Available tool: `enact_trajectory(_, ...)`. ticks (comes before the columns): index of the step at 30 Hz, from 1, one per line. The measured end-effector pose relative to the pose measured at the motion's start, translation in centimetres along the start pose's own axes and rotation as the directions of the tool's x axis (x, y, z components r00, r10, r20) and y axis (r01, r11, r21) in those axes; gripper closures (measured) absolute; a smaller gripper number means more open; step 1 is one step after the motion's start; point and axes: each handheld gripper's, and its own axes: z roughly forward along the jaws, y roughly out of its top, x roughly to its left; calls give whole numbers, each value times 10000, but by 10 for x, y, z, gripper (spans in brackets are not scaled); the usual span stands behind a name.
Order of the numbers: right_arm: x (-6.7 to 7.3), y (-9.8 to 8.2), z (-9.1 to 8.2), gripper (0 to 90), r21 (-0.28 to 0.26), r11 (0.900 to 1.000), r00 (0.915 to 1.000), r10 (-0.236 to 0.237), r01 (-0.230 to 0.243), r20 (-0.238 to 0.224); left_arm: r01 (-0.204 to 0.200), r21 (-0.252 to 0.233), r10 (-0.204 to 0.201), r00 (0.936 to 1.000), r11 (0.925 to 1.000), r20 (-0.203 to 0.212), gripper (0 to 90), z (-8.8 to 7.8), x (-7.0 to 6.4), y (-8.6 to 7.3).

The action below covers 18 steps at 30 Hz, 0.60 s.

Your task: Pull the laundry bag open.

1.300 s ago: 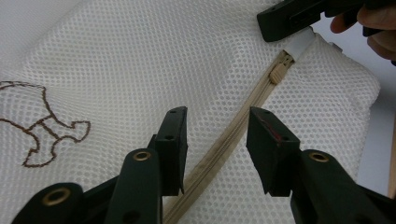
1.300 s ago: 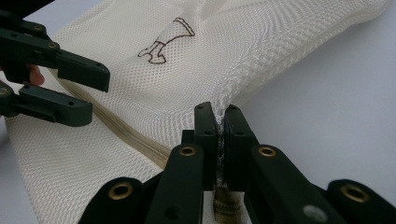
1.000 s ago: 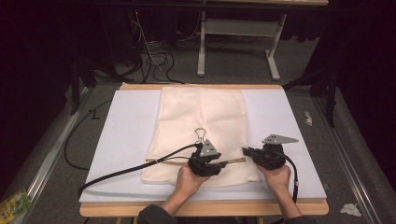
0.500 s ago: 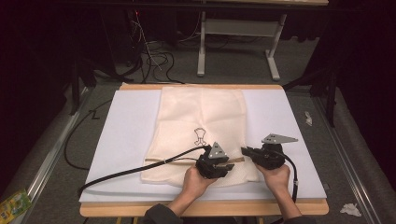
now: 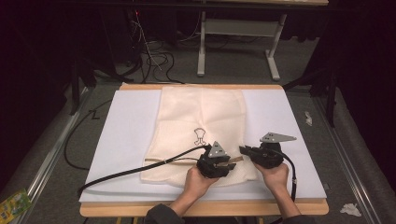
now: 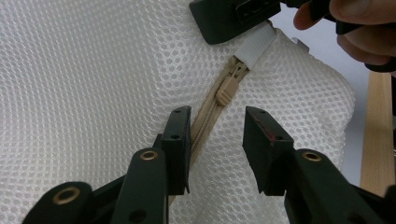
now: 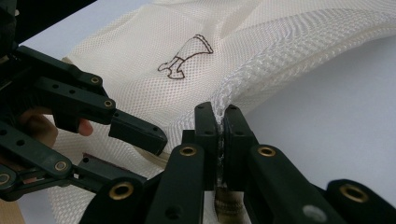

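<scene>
At near edge | right tool (image 7: 219, 122) pinching mesh bag (image 5: 201, 121) (corner) | left tool (image 6: 217, 135) straddling zipper (image 6: 223, 91)

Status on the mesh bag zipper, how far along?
Done: the right gripper is shut on the mesh bag edge at the zipper's end, holding it steady. In hand: the left gripper sits open astride the zipper, its jaws having just closed partway, with the slider ahead and ungripped. Left: probably grip the slider and run it along the zipper.

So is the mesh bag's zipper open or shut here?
Shut, as far as visible: zipper slider sits at the zipper's end by the white tab.
</scene>
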Motion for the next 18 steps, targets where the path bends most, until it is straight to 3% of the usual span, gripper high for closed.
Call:
enact_trajectory(4, 1, 0, 1, 882, -14, 10000, 10000, -30, 30, -13, -77, -8, 77, 10000, 10000, 0, 637, -1, -1, 0)
enact_trajectory(7, 2, 1, 2, 882, 10, 10000, 10000, -28, 28, -17, 68, -74, -67, 9997, 9999, 222, 647, -1, -2, 0)
enact_trajectory(13, 5, 3, 3, 882, 0, 9999, 9999, -132, 132, -95, 227, 53, -227, 9997, 9997, 97, 632, 6, 1, -2)
enact_trajectory(16, 4, 2, 4, 883, 30, 9998, 9998, -174, 174, -122, -85, 157, 85, 10000, 9998, 14, 628, 10, -3, 2)
enact_trajectory(18, 5, 2, 4, 882, 33, 9999, 9998, -150, 151, -139, -41, 42, 41, 10000, 10000, 84, 624, 12, -5, 3)
